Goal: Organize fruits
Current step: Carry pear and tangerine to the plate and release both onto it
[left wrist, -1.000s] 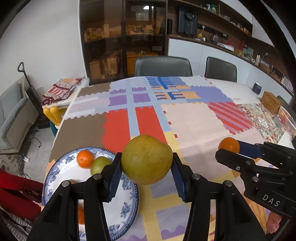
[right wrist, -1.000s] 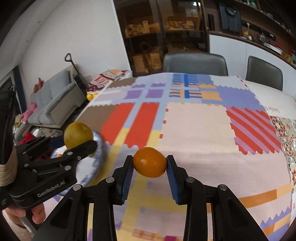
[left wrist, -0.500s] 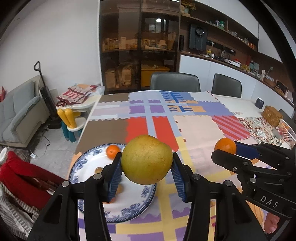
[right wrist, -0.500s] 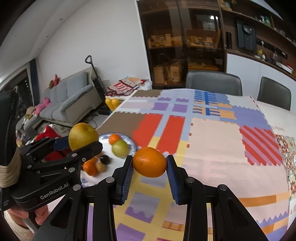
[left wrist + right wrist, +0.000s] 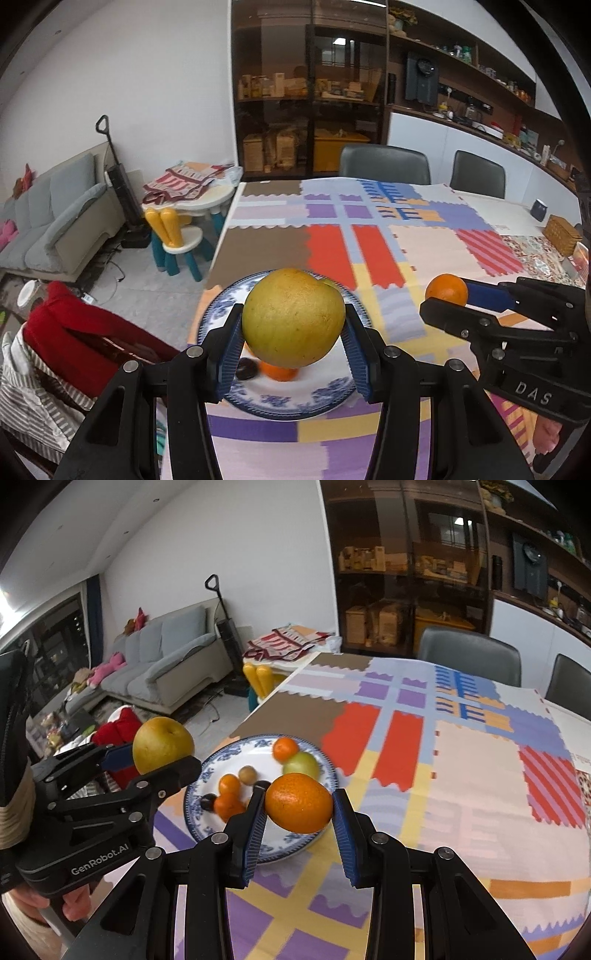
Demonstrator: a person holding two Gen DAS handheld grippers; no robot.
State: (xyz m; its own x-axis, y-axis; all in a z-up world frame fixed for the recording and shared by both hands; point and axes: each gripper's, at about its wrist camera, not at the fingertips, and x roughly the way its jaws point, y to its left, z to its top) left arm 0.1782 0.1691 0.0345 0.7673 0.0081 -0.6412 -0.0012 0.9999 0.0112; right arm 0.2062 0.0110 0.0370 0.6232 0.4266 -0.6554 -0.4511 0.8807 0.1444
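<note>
My left gripper is shut on a large yellow-green pear and holds it above the blue-and-white plate. It also shows in the right wrist view. My right gripper is shut on an orange held over the plate's near right rim; the orange shows in the left wrist view. The plate holds several fruits: small oranges, a green apple, a brown round fruit and a dark one.
The plate sits near the left edge of a table under a patchwork cloth. Two grey chairs stand at the far side. A red garment lies off the table's left edge, with a child's table and chair beyond.
Both grippers, each holding its fruit, have risen and moved left, so the plate now lies right under and before them. More of the room at left has come into view.
</note>
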